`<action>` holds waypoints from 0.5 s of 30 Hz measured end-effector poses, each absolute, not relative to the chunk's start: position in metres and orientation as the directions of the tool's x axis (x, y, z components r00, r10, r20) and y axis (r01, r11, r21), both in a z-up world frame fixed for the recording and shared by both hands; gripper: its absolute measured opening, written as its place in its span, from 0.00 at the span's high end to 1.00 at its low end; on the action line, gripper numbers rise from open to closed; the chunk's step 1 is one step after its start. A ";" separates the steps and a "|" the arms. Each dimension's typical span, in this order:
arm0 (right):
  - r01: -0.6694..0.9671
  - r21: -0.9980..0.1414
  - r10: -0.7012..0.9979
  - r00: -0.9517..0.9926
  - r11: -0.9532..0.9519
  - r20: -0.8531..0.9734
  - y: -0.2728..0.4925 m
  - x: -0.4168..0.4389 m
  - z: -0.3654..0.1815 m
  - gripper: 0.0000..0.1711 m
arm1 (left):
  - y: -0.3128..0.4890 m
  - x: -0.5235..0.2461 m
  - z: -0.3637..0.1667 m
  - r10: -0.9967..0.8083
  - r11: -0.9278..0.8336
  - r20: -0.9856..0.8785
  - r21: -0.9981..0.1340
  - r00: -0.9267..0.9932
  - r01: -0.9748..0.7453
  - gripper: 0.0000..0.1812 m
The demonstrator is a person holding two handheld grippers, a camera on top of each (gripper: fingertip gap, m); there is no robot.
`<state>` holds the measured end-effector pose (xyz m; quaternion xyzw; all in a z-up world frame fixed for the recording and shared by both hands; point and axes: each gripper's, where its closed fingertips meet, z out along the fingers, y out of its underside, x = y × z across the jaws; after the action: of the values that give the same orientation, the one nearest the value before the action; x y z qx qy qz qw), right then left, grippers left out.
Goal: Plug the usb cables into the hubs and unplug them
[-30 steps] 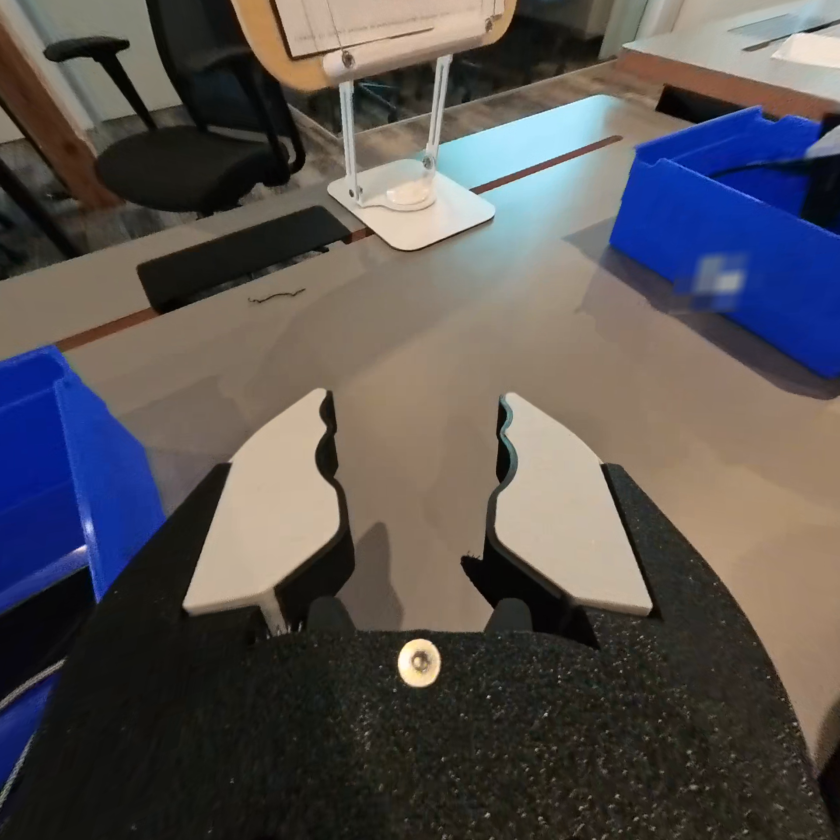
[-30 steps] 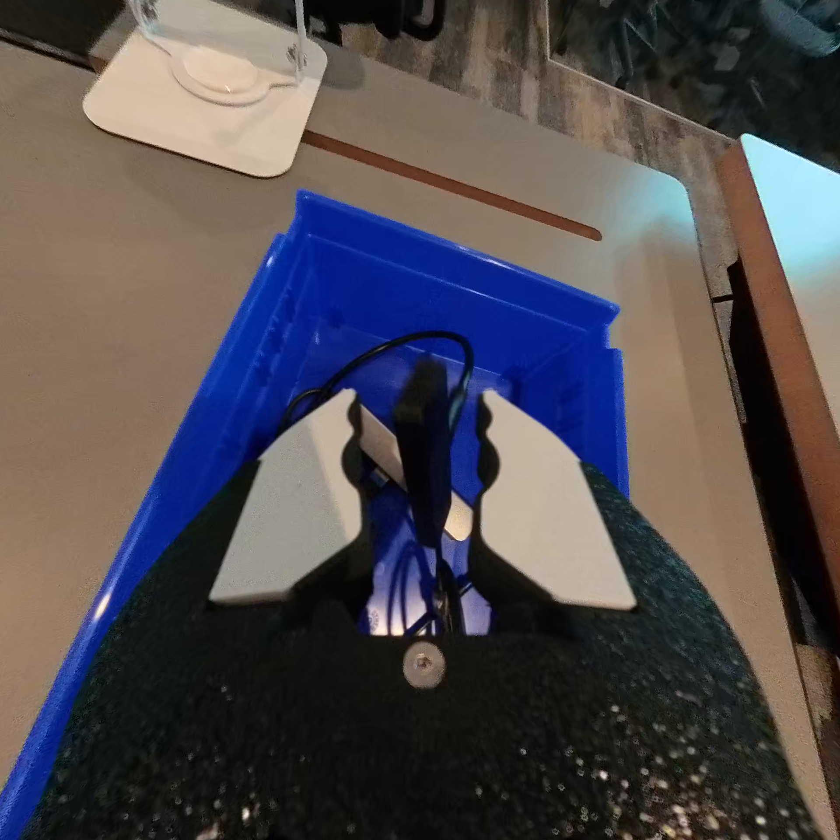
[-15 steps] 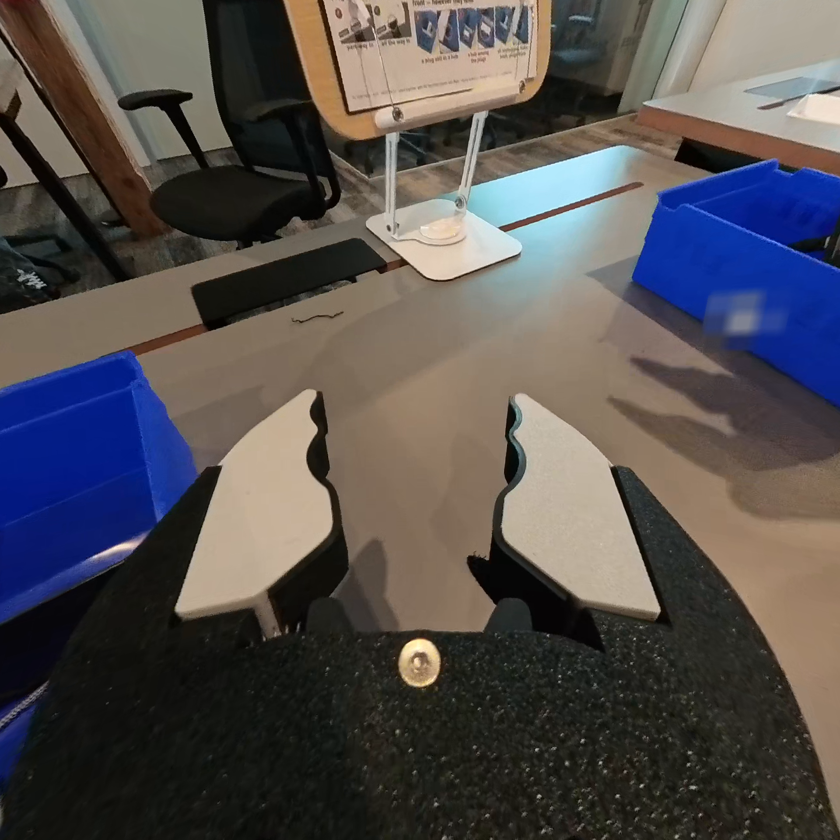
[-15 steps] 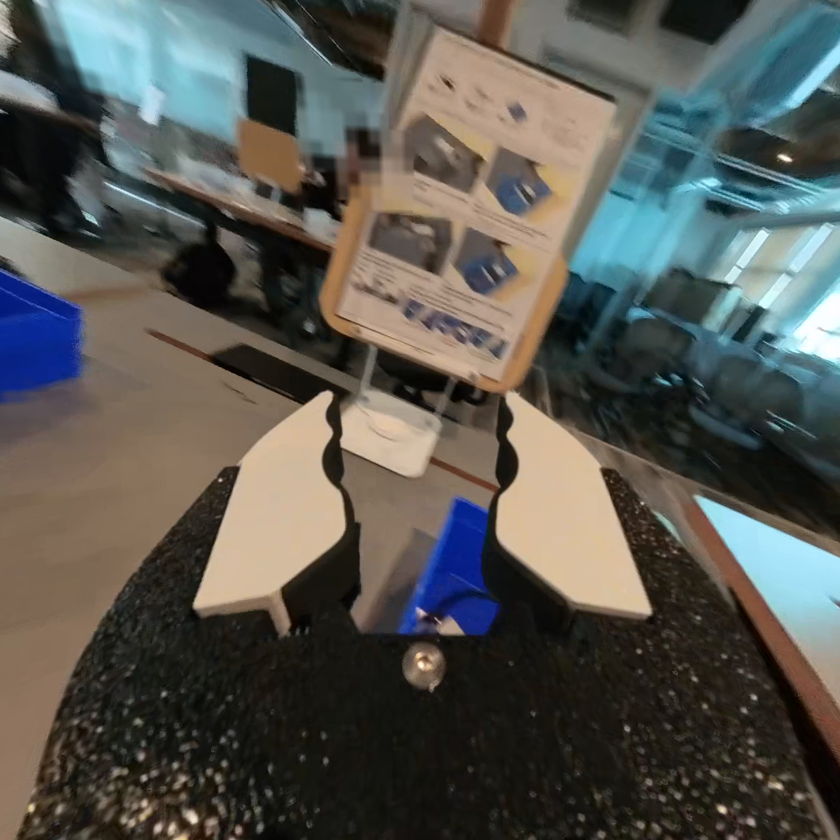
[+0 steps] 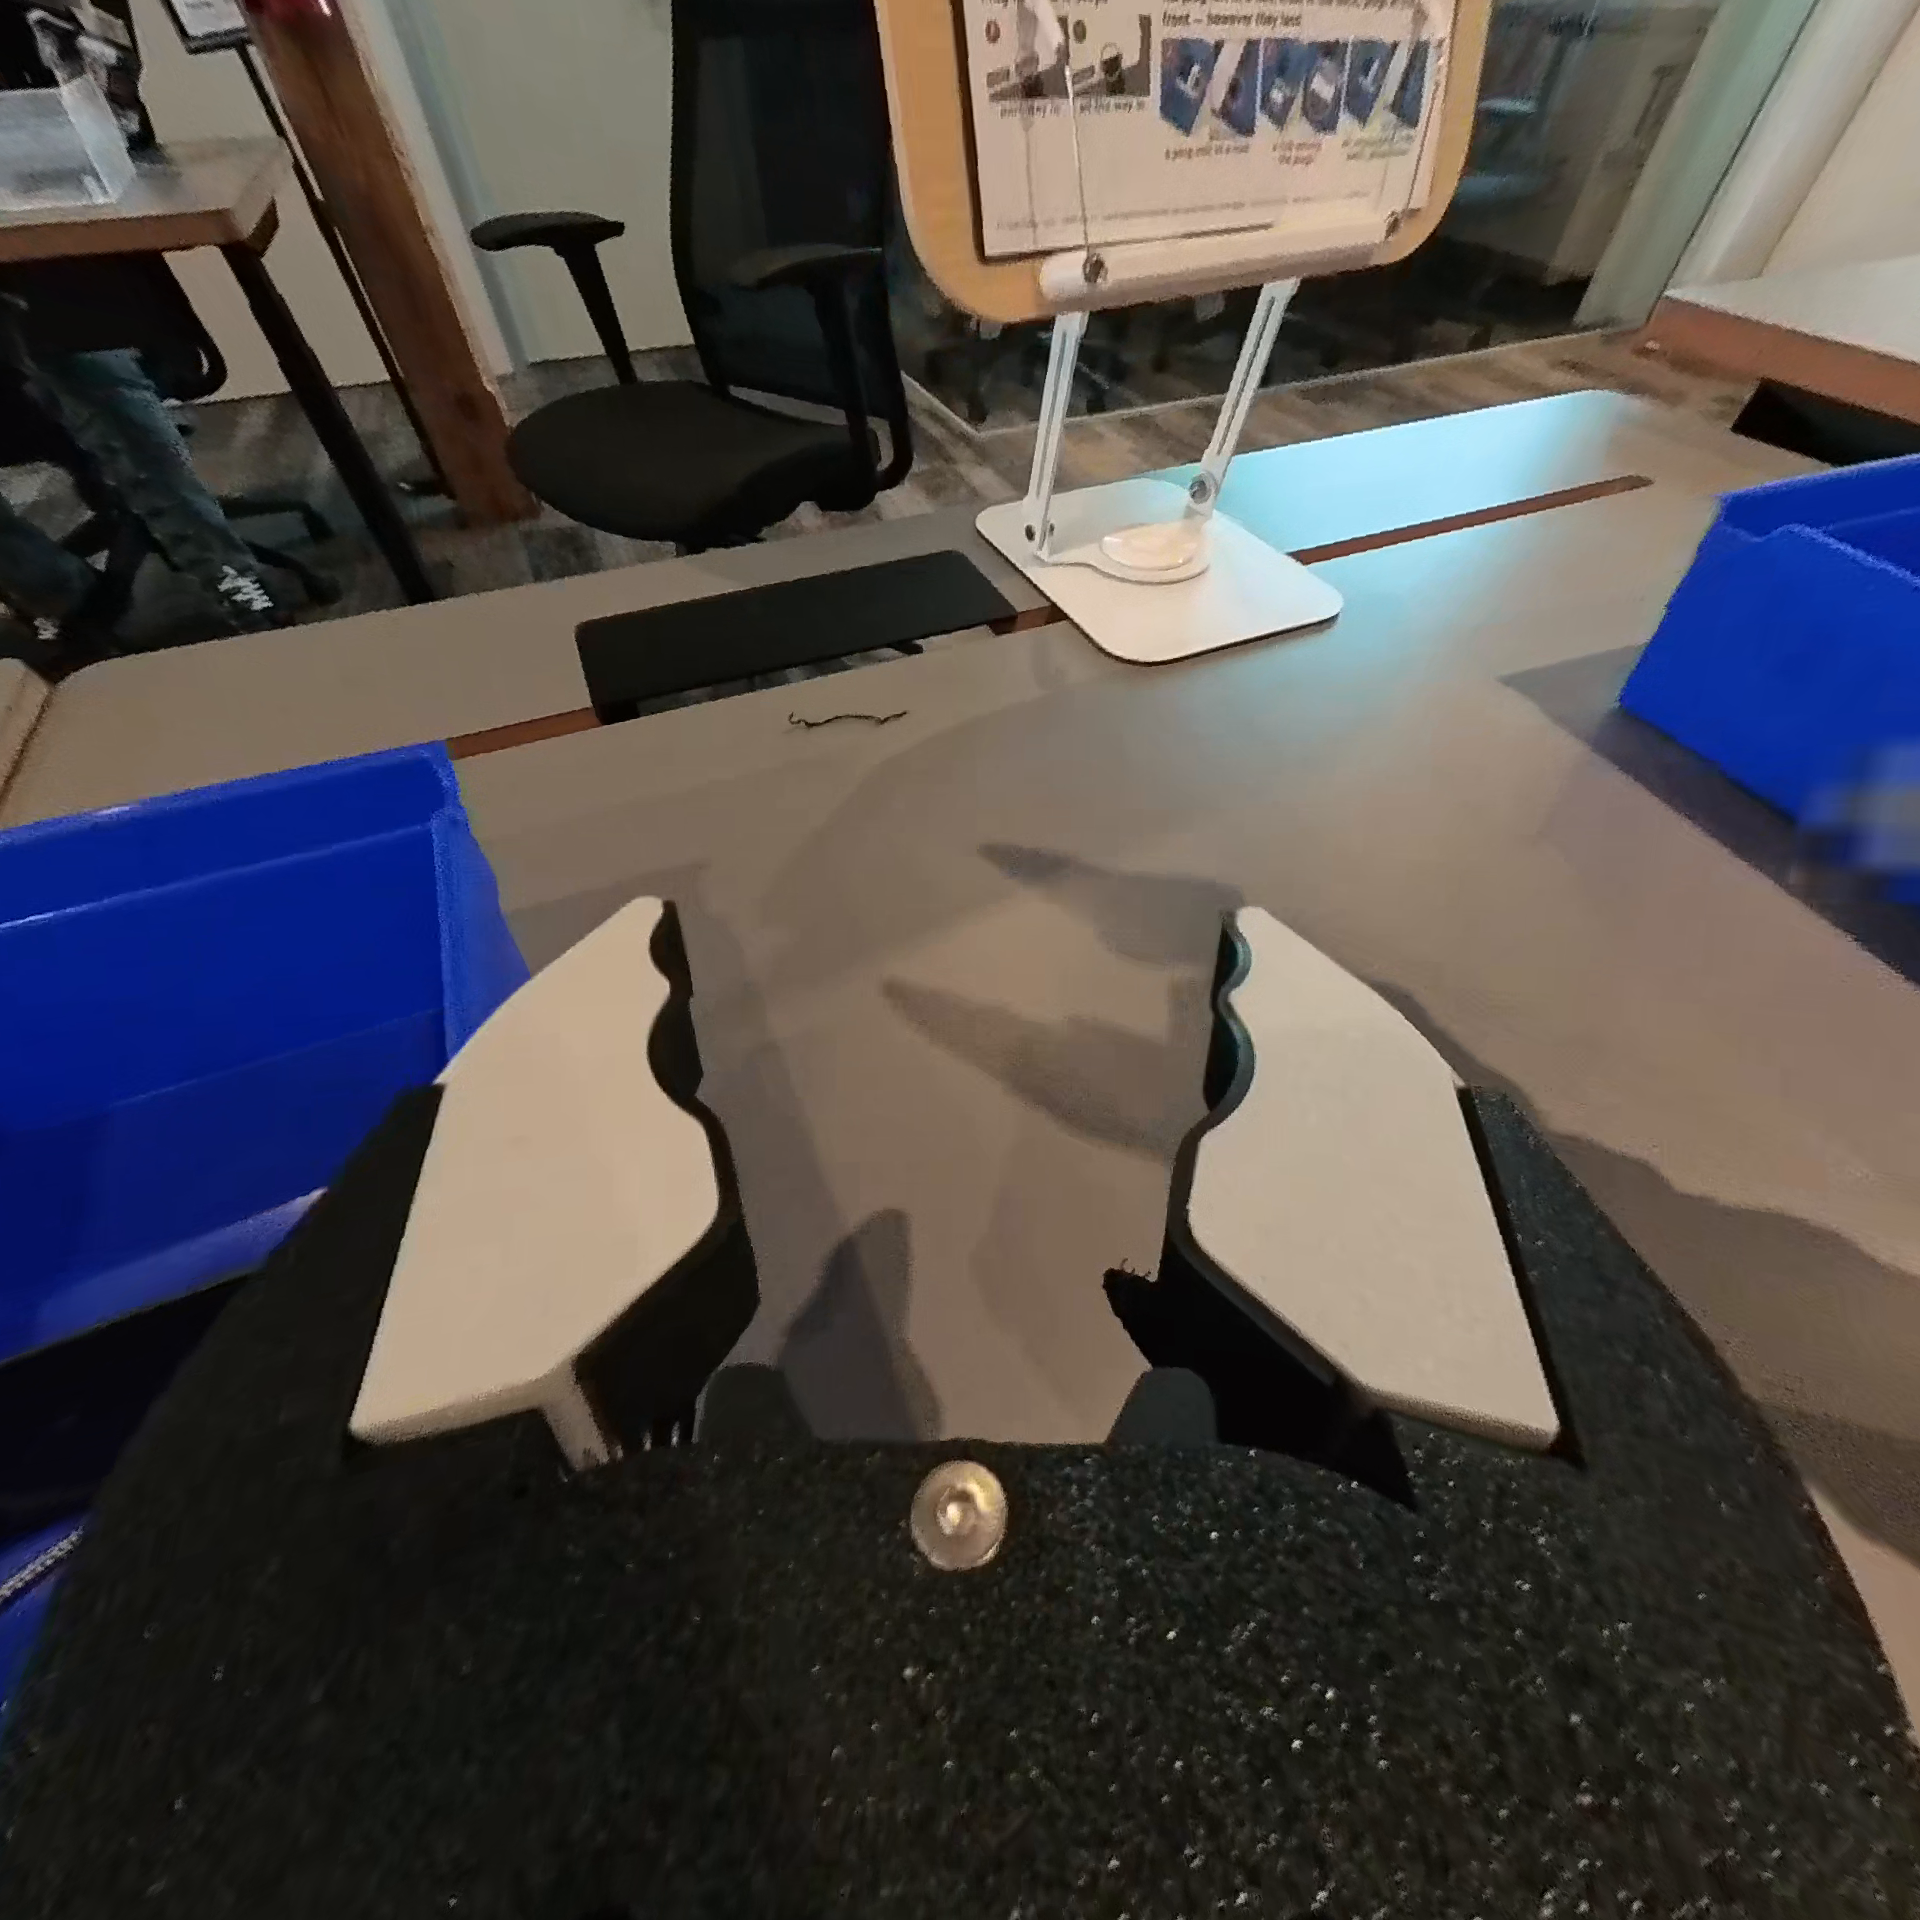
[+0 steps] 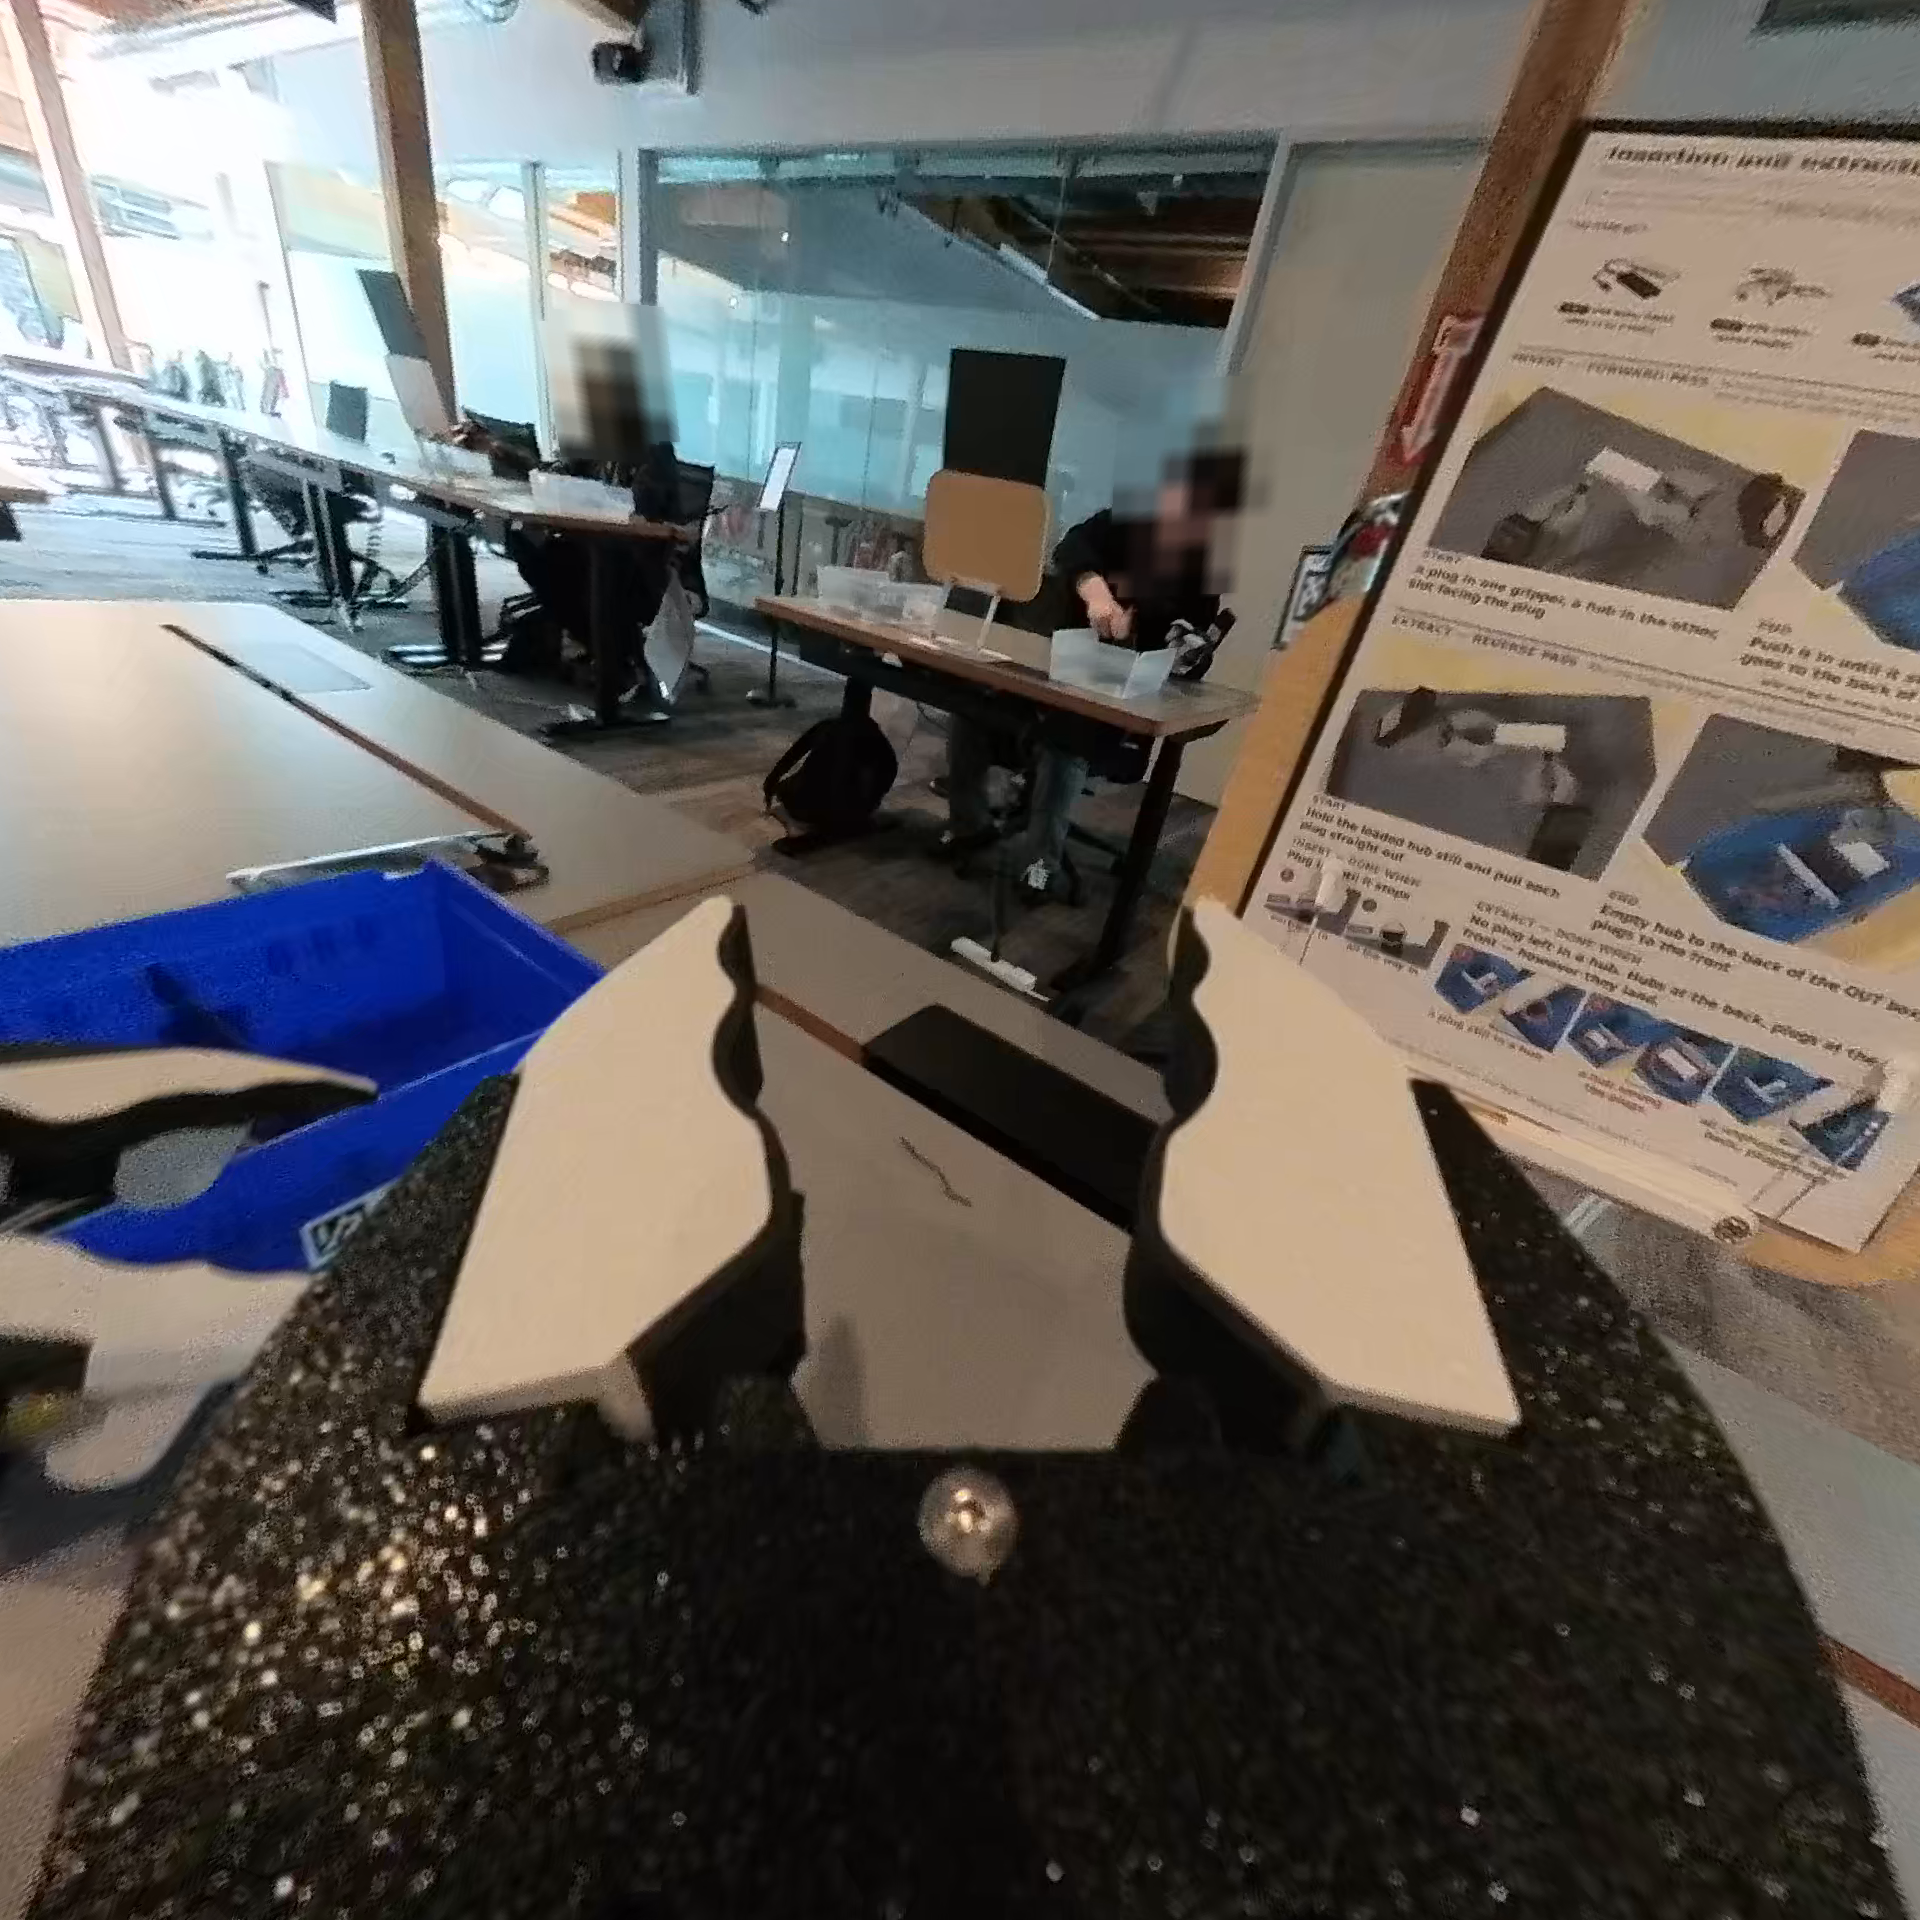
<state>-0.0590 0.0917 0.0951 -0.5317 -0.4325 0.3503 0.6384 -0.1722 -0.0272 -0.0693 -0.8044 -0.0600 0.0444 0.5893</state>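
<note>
My left gripper (image 5: 951,935) is open and empty above the grey table (image 5: 1195,831). A blue bin (image 5: 208,966) stands just left of it and a second blue bin (image 5: 1787,644) stands at the far right. My right gripper (image 6: 961,925) is open and empty, raised and pointing level across the table. The left blue bin (image 6: 312,987) shows to its left, with the left gripper's fingers (image 6: 156,1081) in front of it. No hub or USB cable shows in either view.
An instruction board on a white stand (image 5: 1174,582) stands at the table's far edge and fills the right of the right wrist view (image 6: 1662,675). A black pad (image 5: 790,623) and a small black wire scrap (image 5: 847,719) lie near it. Chairs, desks and seated people are behind.
My right gripper has lifted out of the right blue bin, where a black hub and cable lay between its fingers, and swung left to face the room. My left gripper has tilted up slightly.
</note>
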 end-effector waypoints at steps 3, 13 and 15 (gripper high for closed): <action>0.009 -0.978 0.883 0.429 0.209 0.192 0.091 -0.079 0.089 0.56 | -0.024 -0.174 -0.077 0.160 -0.323 -0.015 -0.946 0.987 0.038 0.47; 0.077 -0.981 0.893 0.407 0.178 0.194 0.108 -0.101 0.058 0.55 | -0.017 -0.173 -0.094 0.157 -0.372 -0.013 -0.927 0.988 0.047 0.45; 0.085 -0.982 0.888 0.419 0.168 0.189 0.112 -0.097 0.056 0.55 | -0.016 -0.171 -0.097 0.151 -0.381 -0.018 -0.924 0.988 0.041 0.45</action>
<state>-0.0973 0.1122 0.0560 -0.5602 -0.4344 0.3193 0.6289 -0.1705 -0.0157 -0.0967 -0.8293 -0.0577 0.0495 0.5535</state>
